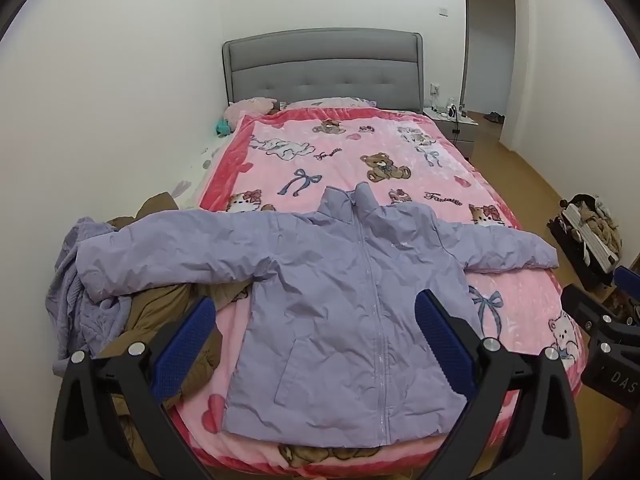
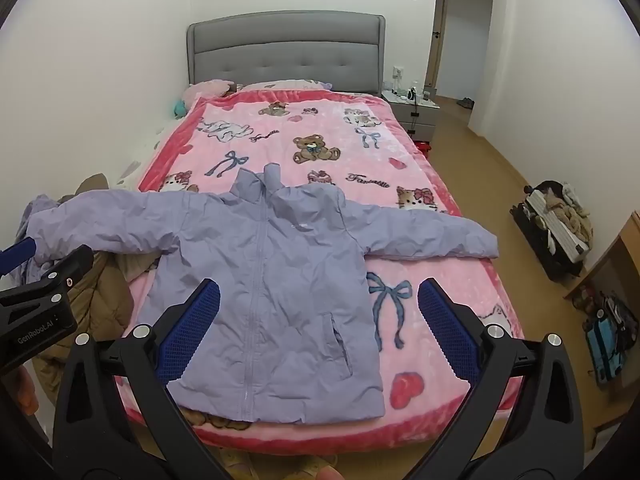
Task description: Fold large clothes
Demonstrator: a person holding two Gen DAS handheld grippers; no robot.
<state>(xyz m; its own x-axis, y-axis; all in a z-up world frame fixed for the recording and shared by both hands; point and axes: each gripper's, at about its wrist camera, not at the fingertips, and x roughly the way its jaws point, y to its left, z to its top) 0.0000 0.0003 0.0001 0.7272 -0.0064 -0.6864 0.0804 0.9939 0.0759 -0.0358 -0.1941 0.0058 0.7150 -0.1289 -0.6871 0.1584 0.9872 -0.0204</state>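
My left gripper [image 1: 316,340] and right gripper [image 2: 320,326] hang spread, empty, above the lavender zip jacket [image 1: 340,320]. Blanket [image 2: 320,128] reads "Fantastic"; left gripper casing reads "GenRobot.AI".

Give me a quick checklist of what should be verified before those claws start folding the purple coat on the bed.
1. Purple coat lies flat, front up, zipped: ok.
2. Both sleeves spread out: ok, though the sleeve by the wall rests on a pile of other clothes, not on the blanket.
3. Left claw open and holding nothing: ok.
4. Right claw open and holding nothing: ok.
5. Bare blanket beyond the collar for folding: ok.
6. Hem fully on the bed: ok, but close to the near edge.
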